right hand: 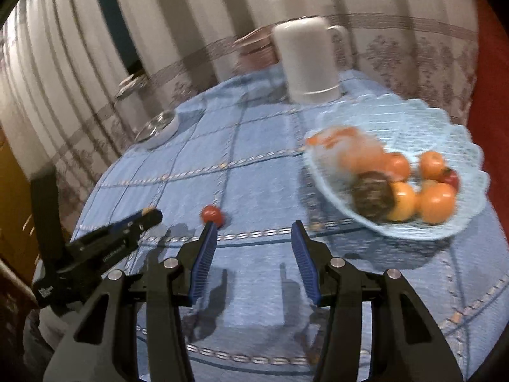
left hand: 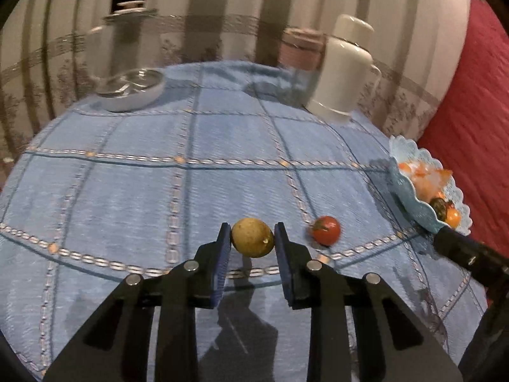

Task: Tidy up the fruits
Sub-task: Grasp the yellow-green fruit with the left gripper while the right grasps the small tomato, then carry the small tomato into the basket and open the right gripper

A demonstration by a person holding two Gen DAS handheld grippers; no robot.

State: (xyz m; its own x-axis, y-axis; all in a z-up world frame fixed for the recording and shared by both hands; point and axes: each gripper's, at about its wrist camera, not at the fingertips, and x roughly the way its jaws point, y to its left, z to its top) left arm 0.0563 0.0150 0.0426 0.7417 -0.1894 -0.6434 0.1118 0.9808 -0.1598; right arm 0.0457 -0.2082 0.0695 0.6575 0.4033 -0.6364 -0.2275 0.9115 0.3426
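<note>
Yellow fruit (left hand: 253, 237): pinched at its widest part between the two blue pads of the left hand-held gripper (left hand: 252, 238), low over the bench (left hand: 127, 191). The grip sits across the middle, presumably so the round body cannot squirt out forward or back. Whether it is clear of the cloth or touching it cannot be told from the left wrist view.

Tomato (left hand: 326, 229): loose on the cloth just to the right of the held fruit, apart from it, stalk end tilted to the side. In the right wrist view it shows just past the tip of one blue pad, not between the pads.

Right hand-held gripper (right hand: 253, 232): jaws spread, nothing between them (only bare cloth). It points down across the bench with the tomato to one side and the bowl to the other.

Bowl (right hand: 461, 146): pale blue, scalloped rim, at the right edge of the bench; already holds several orange fruits, a dark one and a wrapped item. Judged to be the collecting point, so the yellow fruit likely goes there.

White jug (left hand: 345, 70) and a small dish (left hand: 133, 90) stand well back, out of the path.
</note>
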